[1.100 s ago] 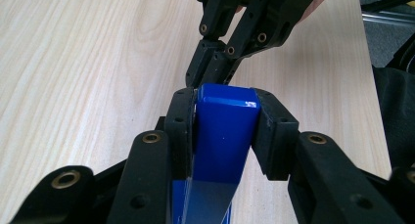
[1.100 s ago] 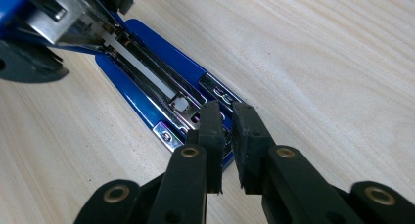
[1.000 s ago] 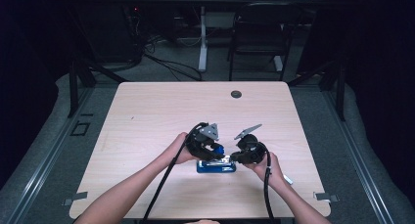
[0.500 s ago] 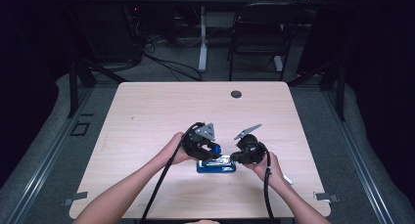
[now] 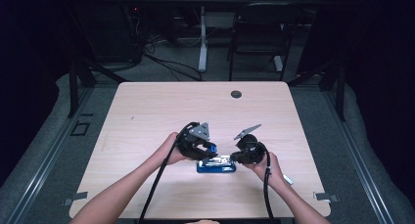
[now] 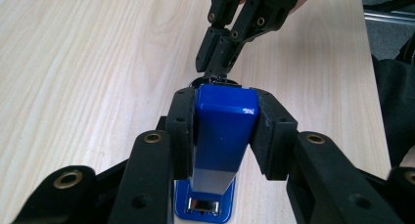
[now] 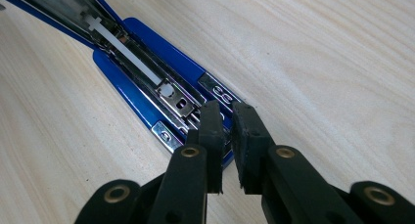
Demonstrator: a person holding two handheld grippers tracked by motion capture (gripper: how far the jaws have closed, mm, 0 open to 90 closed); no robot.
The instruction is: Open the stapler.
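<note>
Near table's front edge, left gripper (image 6: 222,136) clamps the blue stapler (image 5: 216,164) lid open, giving nearly-closed right gripper (image 7: 226,123) access to the staple channel (image 7: 128,53).

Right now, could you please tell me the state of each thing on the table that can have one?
Blue stapler: lying on the table, top arm lifted open, metal staple channel exposed.
Stapler's top arm: raised, clamped between the left gripper's pads.
Left gripper: shut on the top arm.
Right gripper: jaws nearly together, tips at the front end of the staple channel; whether they pinch anything is unclear.
</note>
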